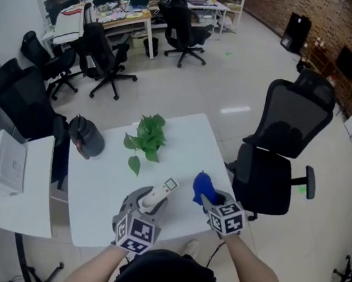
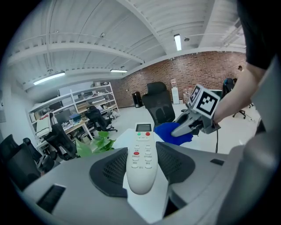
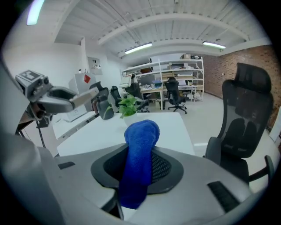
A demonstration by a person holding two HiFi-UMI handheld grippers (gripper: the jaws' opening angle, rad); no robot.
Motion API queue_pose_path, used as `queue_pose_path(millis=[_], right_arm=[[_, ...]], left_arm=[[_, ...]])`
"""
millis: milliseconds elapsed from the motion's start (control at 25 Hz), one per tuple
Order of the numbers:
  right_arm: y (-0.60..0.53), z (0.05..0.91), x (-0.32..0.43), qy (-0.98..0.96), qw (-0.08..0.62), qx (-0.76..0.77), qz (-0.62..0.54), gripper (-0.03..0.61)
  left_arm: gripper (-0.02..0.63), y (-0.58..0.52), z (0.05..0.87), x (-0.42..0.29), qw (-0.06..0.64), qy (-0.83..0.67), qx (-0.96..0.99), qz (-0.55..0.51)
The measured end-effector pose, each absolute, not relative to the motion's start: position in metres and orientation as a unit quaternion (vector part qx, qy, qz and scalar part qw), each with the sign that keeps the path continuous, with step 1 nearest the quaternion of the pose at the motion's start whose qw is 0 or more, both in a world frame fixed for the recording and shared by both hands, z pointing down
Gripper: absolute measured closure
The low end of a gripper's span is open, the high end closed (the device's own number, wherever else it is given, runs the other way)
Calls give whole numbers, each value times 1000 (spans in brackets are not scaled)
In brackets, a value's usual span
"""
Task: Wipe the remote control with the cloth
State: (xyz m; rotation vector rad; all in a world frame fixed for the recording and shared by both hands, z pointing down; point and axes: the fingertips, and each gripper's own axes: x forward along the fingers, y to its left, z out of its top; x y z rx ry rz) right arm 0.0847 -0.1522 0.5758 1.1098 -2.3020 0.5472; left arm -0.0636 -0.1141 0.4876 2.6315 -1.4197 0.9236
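White table (image 1: 182,138) had a leafy plant (image 1: 146,139) at 12 o'clock. Left gripper (image 1: 149,202) at 7 o'clock pinched the remote (image 1: 160,194) over the near edge. Right gripper (image 1: 209,202) at 5 o'clock clamped the blue cloth (image 1: 202,185), just beside the remote.

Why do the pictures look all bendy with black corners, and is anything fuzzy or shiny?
Left gripper view: the wide lens bends straight lines and blackens the corners; the remote control is sharp. Right gripper view: same bending and dark corners; the cloth looks a little soft. Head view: even light, faint shadows, a bright glare on the floor.
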Motion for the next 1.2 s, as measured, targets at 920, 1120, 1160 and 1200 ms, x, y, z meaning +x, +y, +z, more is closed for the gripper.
queue_pose_path(millis=[920, 1120, 1160, 1200], right_arm=[[-70, 427, -64, -928, 315, 196, 14, 474], [-81, 430, -42, -916, 328, 230, 7, 473], [-84, 430, -36, -914, 328, 238, 8, 472], [-87, 430, -30, -912, 329, 245, 9, 472]], left_arm=[[407, -99, 471, -41, -183, -410, 821, 353], [408, -91, 464, -36, -204, -403, 829, 331], [407, -90, 463, -36, -206, -402, 830, 327], [408, -89, 462, -35, -208, -401, 832, 323]])
